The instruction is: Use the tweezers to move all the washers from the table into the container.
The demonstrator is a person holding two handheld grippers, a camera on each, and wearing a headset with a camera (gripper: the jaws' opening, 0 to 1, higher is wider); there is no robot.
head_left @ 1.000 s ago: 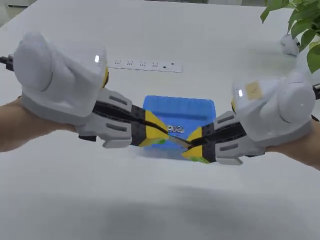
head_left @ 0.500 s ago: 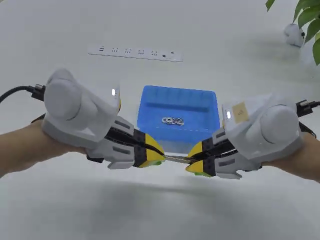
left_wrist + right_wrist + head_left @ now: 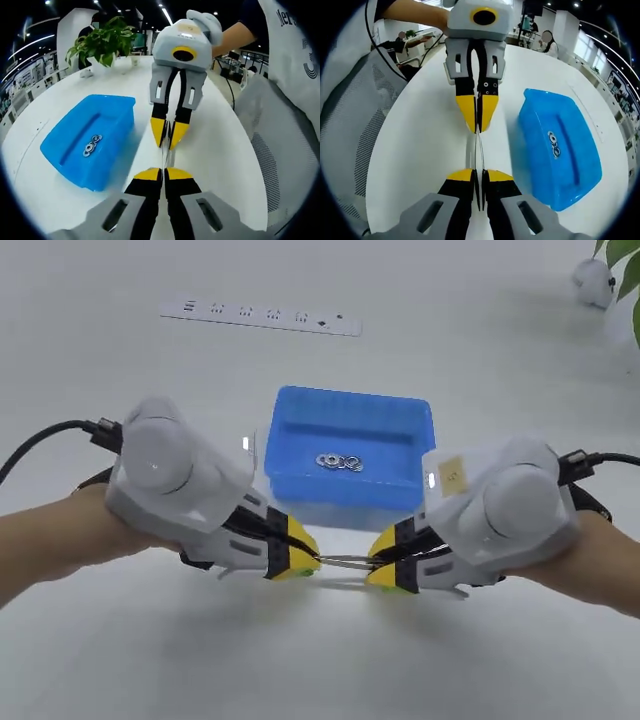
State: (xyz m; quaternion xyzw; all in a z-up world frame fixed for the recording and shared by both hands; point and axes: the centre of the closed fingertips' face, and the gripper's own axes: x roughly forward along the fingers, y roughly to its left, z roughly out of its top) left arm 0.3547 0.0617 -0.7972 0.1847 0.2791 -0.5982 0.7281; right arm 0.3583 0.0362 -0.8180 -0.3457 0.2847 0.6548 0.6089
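Observation:
A blue container [image 3: 300, 430] stands mid-table with several washers [image 3: 340, 462] lying in it. Just in front of it, thin metal tweezers [image 3: 345, 562] span level between my two grippers. My left gripper [image 3: 305, 562] is shut on one end and my right gripper [image 3: 378, 565] is shut on the other. In the left gripper view my left gripper [image 3: 163, 172] pinches the tweezers [image 3: 166, 157], facing the right gripper [image 3: 170, 137], with the container [image 3: 65, 155] and washers [image 3: 92, 145] to the left. In the right gripper view my right gripper [image 3: 479, 174] holds the tweezers [image 3: 479, 150], and the container [image 3: 580, 170] with washers [image 3: 553, 144] lies to the right.
A white power strip [image 3: 260, 317] lies on the table beyond the container. A potted plant [image 3: 102, 42] and a small white object [image 3: 597, 282] stand at the far right corner. A black cable [image 3: 40, 445] trails from the left gripper. A grey mesh chair [image 3: 355, 125] sits at the near table edge.
Both grippers, still holding the tweezers between them, have drawn back from over the container's front edge to the table in front of it. The head camera has tilted down.

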